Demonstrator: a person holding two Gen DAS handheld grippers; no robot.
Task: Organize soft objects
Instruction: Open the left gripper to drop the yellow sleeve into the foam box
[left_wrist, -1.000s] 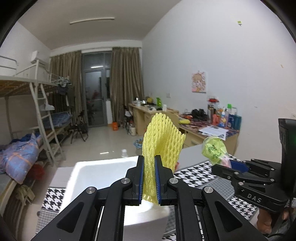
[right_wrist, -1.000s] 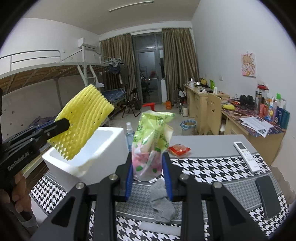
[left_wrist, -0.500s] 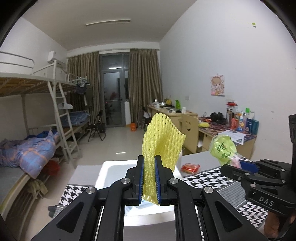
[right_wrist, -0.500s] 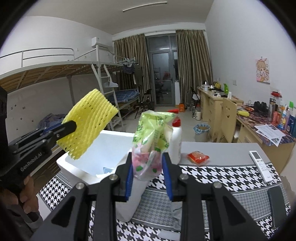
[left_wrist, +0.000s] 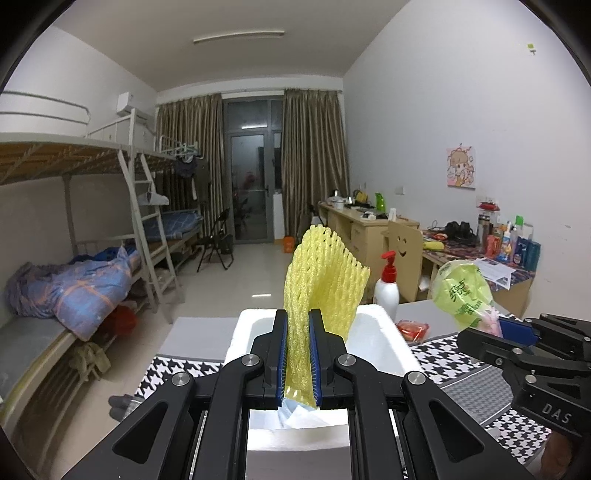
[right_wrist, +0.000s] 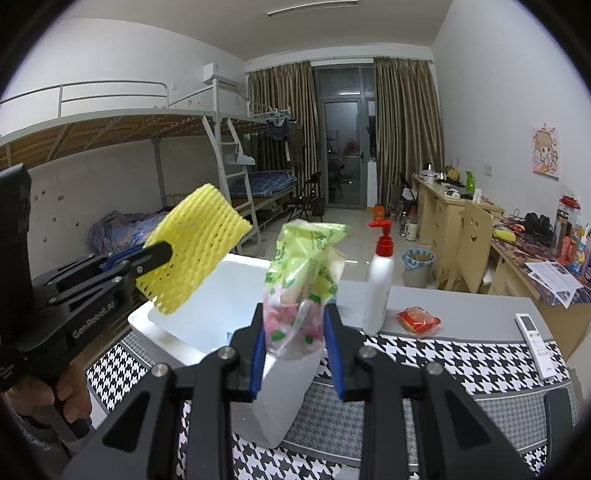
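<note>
Left wrist view: the left gripper pinches a yellow foam net sleeve, ribbed with diamond-shaped openings, upright above the white foam box. To the right of the box, the right gripper clamps a crumpled green plastic bag.

Right wrist view: the right gripper squeezes the bag, printed green above and pink below, over the box; the sleeve hangs tilted above the box's left rim.

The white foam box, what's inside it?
Inside the white foam box a bit of crumpled pale blue-white plastic shows. The rest is hidden behind the left gripper holding the yellow foam net.
</note>
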